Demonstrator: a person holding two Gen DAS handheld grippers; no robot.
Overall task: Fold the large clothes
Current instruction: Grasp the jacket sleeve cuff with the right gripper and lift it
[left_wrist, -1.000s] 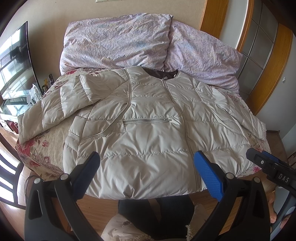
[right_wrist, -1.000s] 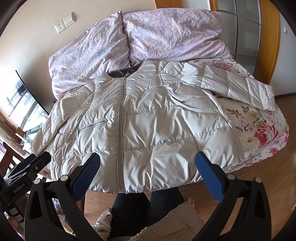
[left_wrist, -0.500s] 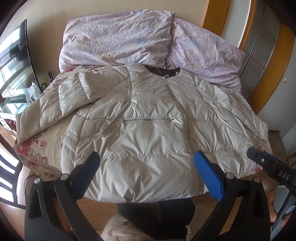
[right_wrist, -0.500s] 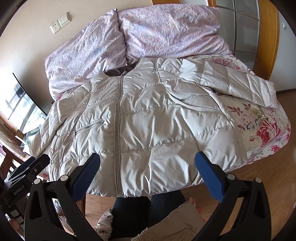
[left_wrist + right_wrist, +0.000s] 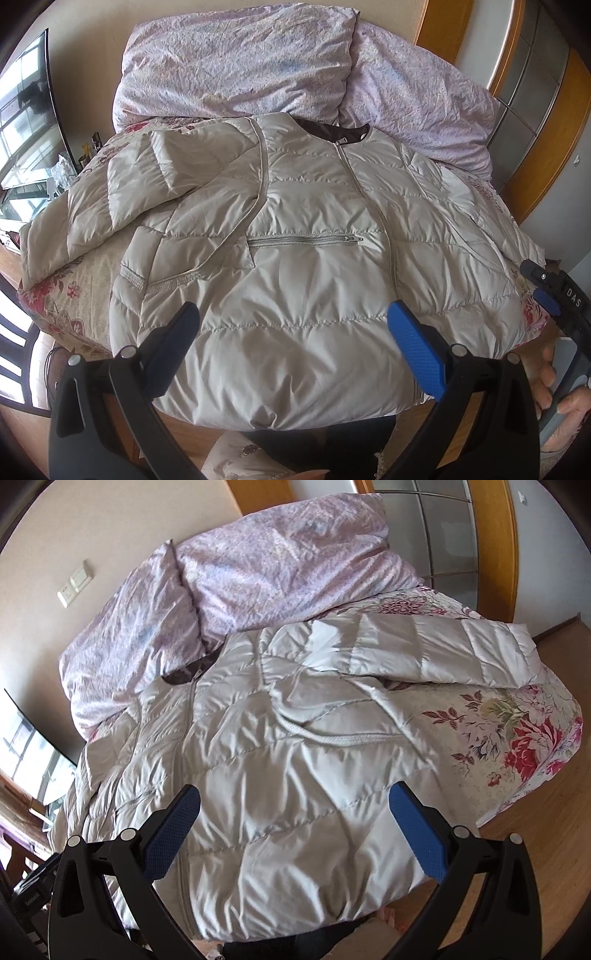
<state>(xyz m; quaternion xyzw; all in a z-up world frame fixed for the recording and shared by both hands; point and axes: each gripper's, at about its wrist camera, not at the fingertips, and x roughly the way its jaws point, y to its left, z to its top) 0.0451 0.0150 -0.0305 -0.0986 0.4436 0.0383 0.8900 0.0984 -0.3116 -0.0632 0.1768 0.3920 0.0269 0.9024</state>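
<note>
A cream quilted puffer jacket (image 5: 306, 266) lies face up and zipped on a floral-covered surface, collar toward the pillows, hem toward me. It also shows in the right wrist view (image 5: 280, 775). Its left sleeve (image 5: 110, 199) spreads out to the left; its right sleeve (image 5: 424, 650) spreads to the right. My left gripper (image 5: 295, 332) is open and empty above the hem's left half. My right gripper (image 5: 295, 812) is open and empty above the hem's right half, and it shows at the left wrist view's right edge (image 5: 554, 291).
Two lilac pillows (image 5: 236, 62) (image 5: 280, 561) lean against the wall behind the jacket. The floral cover (image 5: 517, 731) drops to a wooden floor (image 5: 546, 842) on the right. A screen (image 5: 26, 118) stands at the left. My legs are below the hem.
Both grippers have moved forward over the jacket's hem. The right gripper has also swung to the right, toward the right sleeve. Both stay open.
</note>
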